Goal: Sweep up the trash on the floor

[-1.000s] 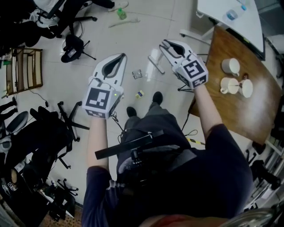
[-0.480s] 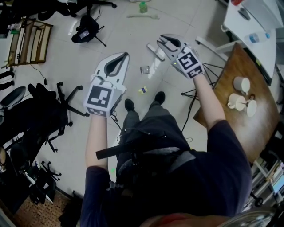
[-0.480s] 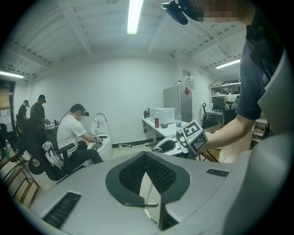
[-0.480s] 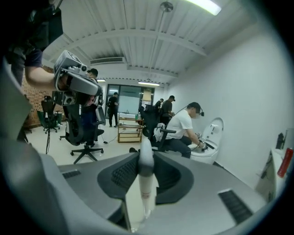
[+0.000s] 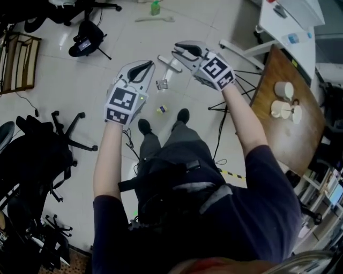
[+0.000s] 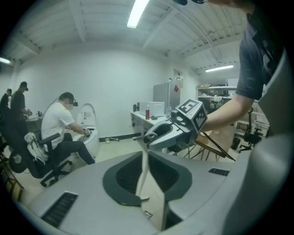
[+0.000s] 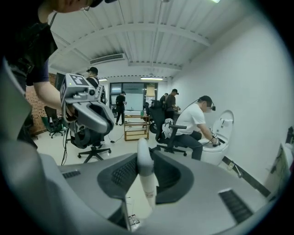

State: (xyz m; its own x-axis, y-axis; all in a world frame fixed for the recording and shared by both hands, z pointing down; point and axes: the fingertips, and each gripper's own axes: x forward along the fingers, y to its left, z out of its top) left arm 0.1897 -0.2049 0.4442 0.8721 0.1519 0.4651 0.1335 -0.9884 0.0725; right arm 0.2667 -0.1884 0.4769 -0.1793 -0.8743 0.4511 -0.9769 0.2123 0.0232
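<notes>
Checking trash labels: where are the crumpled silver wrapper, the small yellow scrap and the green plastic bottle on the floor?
crumpled silver wrapper [image 5: 161, 84], head view, its middle.
small yellow scrap [image 5: 162, 109], head view, its middle.
green plastic bottle [image 5: 155, 8], head view, its body.

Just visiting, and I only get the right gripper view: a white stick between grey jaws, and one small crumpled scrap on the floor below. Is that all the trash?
Observer: No. The head view shows a second, yellowish scrap on the floor, just ahead of the person's shoes.
Operator: Anything bigger?
Observer: A green bottle, farther out from the person.
Operator: Is the other gripper carrying something?
Observer: The left gripper is shut, with nothing sticking out of it.
</notes>
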